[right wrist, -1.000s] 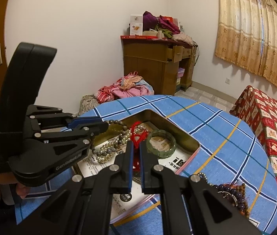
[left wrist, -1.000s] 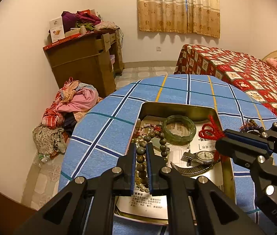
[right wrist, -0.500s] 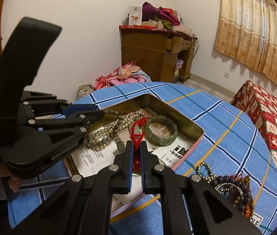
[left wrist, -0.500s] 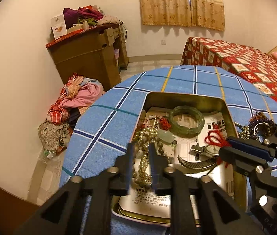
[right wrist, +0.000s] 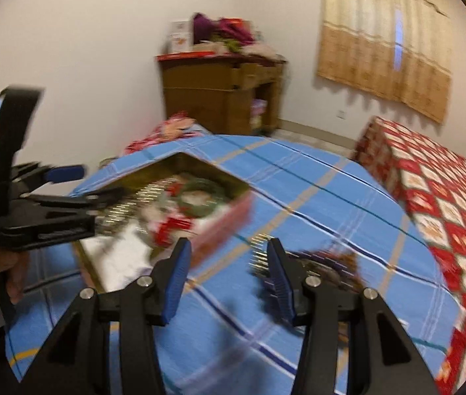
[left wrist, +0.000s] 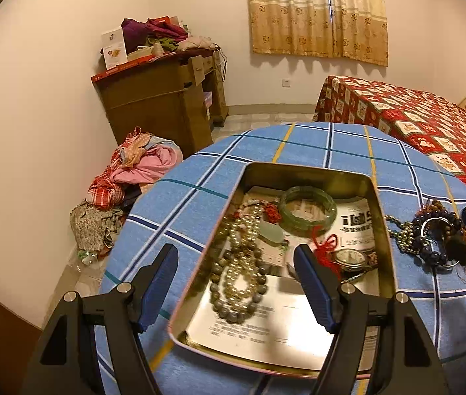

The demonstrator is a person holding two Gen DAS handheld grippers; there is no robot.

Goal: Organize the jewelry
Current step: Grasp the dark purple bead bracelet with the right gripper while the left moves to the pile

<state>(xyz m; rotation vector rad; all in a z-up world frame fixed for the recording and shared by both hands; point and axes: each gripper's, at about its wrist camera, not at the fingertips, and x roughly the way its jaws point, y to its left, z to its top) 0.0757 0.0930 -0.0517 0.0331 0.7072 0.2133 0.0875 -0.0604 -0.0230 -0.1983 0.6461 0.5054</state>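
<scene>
1. Left gripper: jaws opening, wide apart, holding nothing; poised over the near end of the metal tin.
2. Bead necklaces: lying in the tin between and just beyond the left fingers, untouched.
3. Right gripper: jaws opening, empty, above the blue plaid tablecloth.
4. Loose bead pile: on the cloth just right of the right gripper, beside the tin.

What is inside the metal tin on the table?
In the tin: a green bangle, bead necklaces, a pale pendant, a red knotted cord and a wristwatch, all on printed paper that hides the tin's bottom.
</scene>
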